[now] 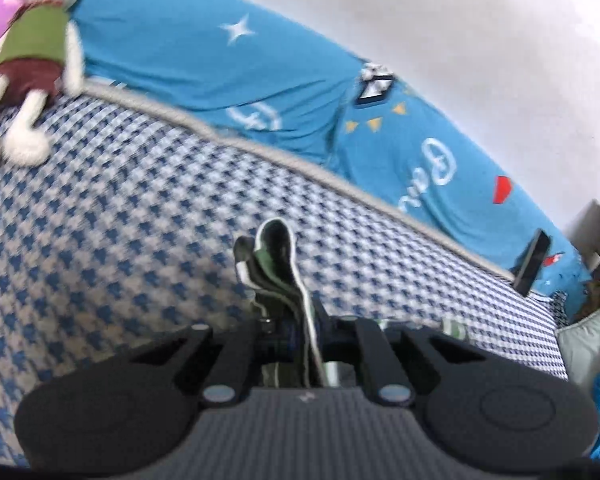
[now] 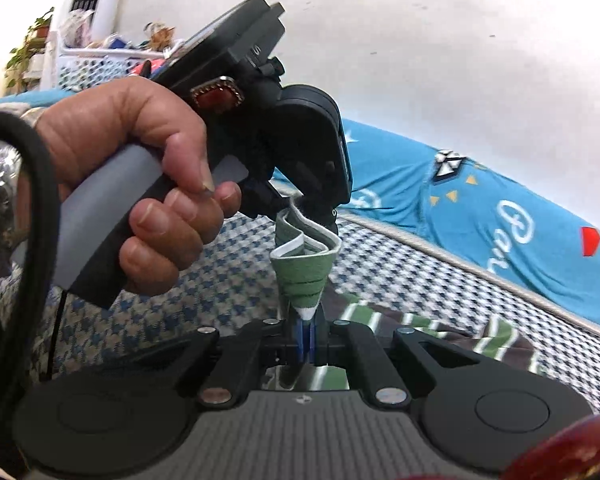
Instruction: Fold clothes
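garment: green, white-edged, bunched up above the checked bed, striped rest trailing on it | left gripper: jaws pinching its top fold | right gripper: jaws pinching its lower tip | hand: grips left handle | basket: white, beyond the bed, holds a jumble of things I can't make out

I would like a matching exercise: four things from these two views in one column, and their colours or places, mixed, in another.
Things:
1. plush rabbit
2. striped garment
3. duvet
4. phone

Descriptions:
A. bright blue with white stars
B. black, leaning at the bed's far edge
C. green and white, pinched in both grippers' jaws
D. lying on the checked sheet, in a green top

Pairs: 1-D, 2-C, 3-A, 4-B
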Demonstrator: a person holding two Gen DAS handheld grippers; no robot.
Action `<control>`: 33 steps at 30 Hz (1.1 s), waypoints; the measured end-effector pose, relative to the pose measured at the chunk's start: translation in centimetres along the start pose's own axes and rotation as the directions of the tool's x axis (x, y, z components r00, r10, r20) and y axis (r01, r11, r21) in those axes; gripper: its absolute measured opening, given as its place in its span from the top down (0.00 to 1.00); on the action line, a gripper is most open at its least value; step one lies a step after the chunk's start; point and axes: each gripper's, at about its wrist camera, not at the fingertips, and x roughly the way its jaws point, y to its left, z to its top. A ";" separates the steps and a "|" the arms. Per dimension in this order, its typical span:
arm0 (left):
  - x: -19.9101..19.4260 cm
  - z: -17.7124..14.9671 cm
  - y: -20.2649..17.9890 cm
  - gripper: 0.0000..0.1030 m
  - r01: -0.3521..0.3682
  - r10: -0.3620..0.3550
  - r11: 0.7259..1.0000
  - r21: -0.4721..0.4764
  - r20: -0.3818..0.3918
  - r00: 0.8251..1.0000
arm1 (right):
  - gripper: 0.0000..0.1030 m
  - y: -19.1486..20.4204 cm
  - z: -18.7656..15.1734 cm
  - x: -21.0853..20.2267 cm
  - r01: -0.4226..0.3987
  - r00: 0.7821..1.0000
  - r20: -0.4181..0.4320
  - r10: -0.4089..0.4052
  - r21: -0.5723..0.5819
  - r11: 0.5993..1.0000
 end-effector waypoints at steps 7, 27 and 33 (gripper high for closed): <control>0.0 -0.6 -5.2 0.93 0.047 -0.052 0.995 0.086 0.053 0.997 | 0.96 -3.1 -0.2 -2.2 0.108 0.993 0.039 -0.110 0.040 0.993; 8.8 -6.3 -15.7 0.47 0.252 -0.235 0.935 0.248 -0.096 0.967 | 0.94 -13.2 -5.8 -3.8 0.383 0.919 -0.238 -0.315 0.338 0.860; 7.4 -5.3 -14.2 0.16 0.217 -0.214 0.953 0.209 -0.040 0.976 | 0.80 -15.4 -7.0 -5.2 0.457 0.886 -0.315 -0.340 0.474 0.753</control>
